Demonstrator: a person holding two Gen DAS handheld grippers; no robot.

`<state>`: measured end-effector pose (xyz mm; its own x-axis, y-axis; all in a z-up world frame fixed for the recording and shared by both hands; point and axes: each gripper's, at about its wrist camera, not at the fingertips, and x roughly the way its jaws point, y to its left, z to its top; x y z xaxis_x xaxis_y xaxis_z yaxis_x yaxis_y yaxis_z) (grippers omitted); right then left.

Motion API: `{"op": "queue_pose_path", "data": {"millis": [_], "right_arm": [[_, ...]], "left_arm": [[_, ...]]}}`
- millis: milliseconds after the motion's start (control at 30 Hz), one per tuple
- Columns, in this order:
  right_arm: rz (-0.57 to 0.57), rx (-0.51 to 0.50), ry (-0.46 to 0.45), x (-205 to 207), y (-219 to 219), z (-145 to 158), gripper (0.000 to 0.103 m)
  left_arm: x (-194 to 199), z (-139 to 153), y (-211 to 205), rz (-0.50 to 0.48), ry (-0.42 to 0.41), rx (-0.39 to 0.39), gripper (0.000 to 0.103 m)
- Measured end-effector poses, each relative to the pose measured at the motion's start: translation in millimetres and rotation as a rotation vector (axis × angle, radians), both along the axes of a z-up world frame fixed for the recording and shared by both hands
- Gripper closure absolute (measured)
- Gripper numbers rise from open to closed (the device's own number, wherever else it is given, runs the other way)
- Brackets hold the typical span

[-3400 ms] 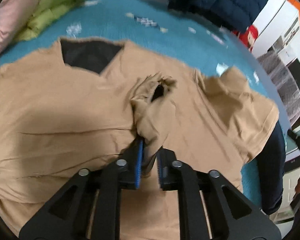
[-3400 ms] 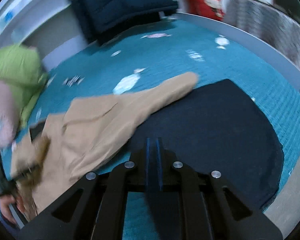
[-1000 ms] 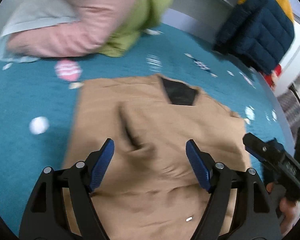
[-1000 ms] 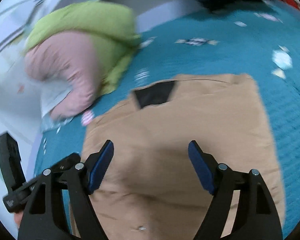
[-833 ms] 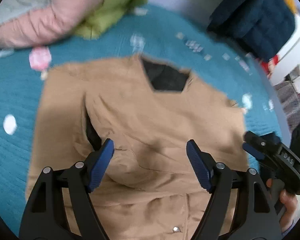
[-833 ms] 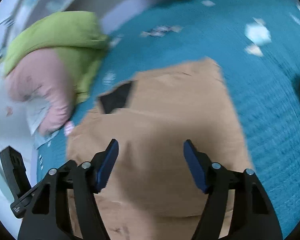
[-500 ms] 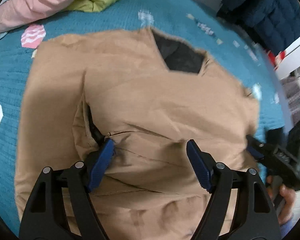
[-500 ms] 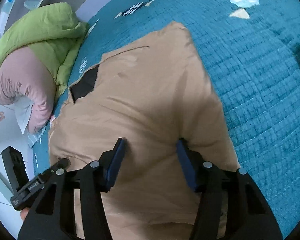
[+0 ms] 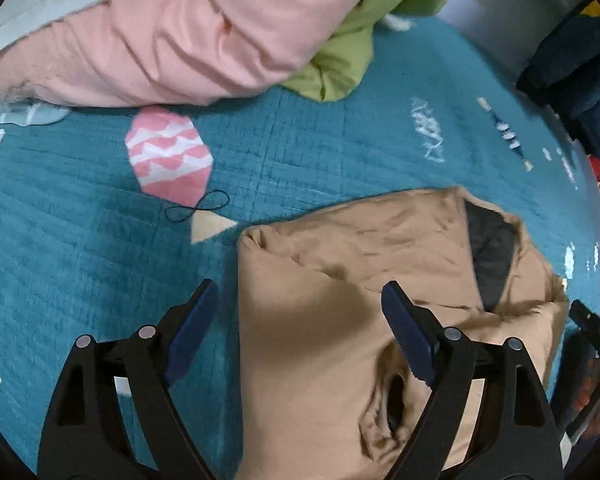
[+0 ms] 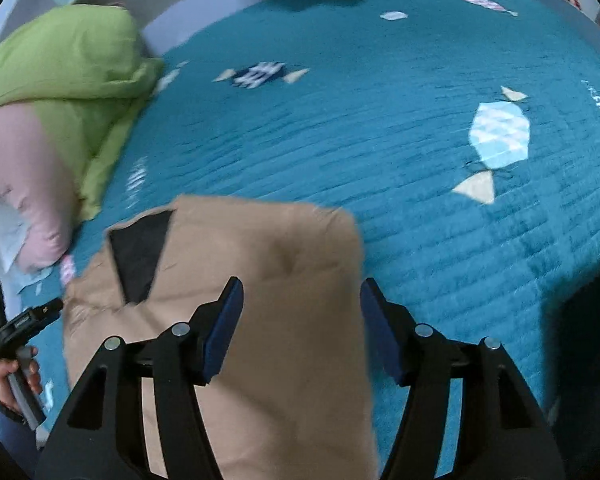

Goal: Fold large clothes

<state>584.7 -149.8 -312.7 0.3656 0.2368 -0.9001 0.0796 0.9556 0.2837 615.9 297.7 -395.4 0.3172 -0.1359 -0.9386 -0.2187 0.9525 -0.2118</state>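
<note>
A tan garment (image 9: 340, 320) with a dark lining at the neck (image 9: 488, 252) lies folded narrow on the teal quilt (image 9: 100, 260). Its sleeve opening (image 9: 392, 404) lies on top near the bottom of the left wrist view. My left gripper (image 9: 296, 320) is open and empty, its jaws astride the garment's left edge. In the right wrist view the garment (image 10: 292, 264) lies below my right gripper (image 10: 300, 312), which is open and empty, its jaws astride the garment's right edge. The dark neck lining (image 10: 140, 256) also shows there.
A pink and green duvet (image 9: 220, 32) is bunched at the head of the bed, also in the right wrist view (image 10: 52, 92). A navy jacket (image 9: 580, 60) hangs at the far right. A dark cloth (image 10: 588, 340) lies at the right edge of the bed.
Both grippers have drawn back and lifted from the garment, both open. The left one has swung left, so the quilt and duvet fill more of its view.
</note>
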Motion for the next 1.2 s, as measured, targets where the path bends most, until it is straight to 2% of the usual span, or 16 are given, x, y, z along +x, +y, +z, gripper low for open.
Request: {"op": "queue_pose_path", "data": {"millis": [100,233,300,433,467,500,533,567,633,700,867,933,1000,1133,1200], "right_arm": [[0.012,-0.006,0.041,16,0,-11,0.045],[0.037,-0.025,0.115,34,5,-30,0.044],[0.032,-0.04,0.121,38,4,-34,0.044],[0.037,-0.051,0.147,51,4,-44,0.044],[0.037,-0.044,0.153,54,4,-46,0.046],[0.043,-0.032,0.153,57,4,-47,0.056],[0.058,-0.029,0.156,58,6,-47,0.061],[0.072,-0.04,0.162,60,8,-47,0.071],[0.113,-0.087,0.159,59,14,-44,0.08],[0.135,-0.092,0.153,57,15,-40,0.085],[0.162,-0.099,0.132,54,19,-35,0.091],[0.155,-0.108,0.097,50,20,-30,0.092],[0.156,-0.117,0.07,45,21,-23,0.093],[0.139,-0.112,-0.012,46,23,1,0.093],[0.137,-0.111,-0.049,49,27,11,0.094]], "left_arm": [[10,-18,1,-0.007,0.061,-0.046,0.019],[20,-33,1,-0.016,0.093,-0.044,0.019],[25,-41,-2,-0.039,0.128,-0.043,0.019],[30,-42,-2,-0.049,0.129,-0.025,0.019],[31,-42,-4,-0.056,0.136,-0.022,0.02],[31,-41,-5,-0.062,0.139,-0.018,0.02],[32,-40,-6,-0.075,0.142,-0.013,0.02],[32,-40,-8,-0.091,0.14,0.0,0.022],[30,-39,-11,-0.118,0.143,0.021,0.033],[30,-37,-13,-0.13,0.138,0.034,0.04],[27,-36,-18,-0.153,0.119,0.066,0.05],[24,-34,-17,-0.151,0.105,0.057,0.068],[25,-28,-20,-0.156,0.085,0.038,0.075],[24,-7,-25,-0.175,-0.003,0.077,0.08],[27,10,-22,-0.153,-0.052,0.06,0.081]]}}
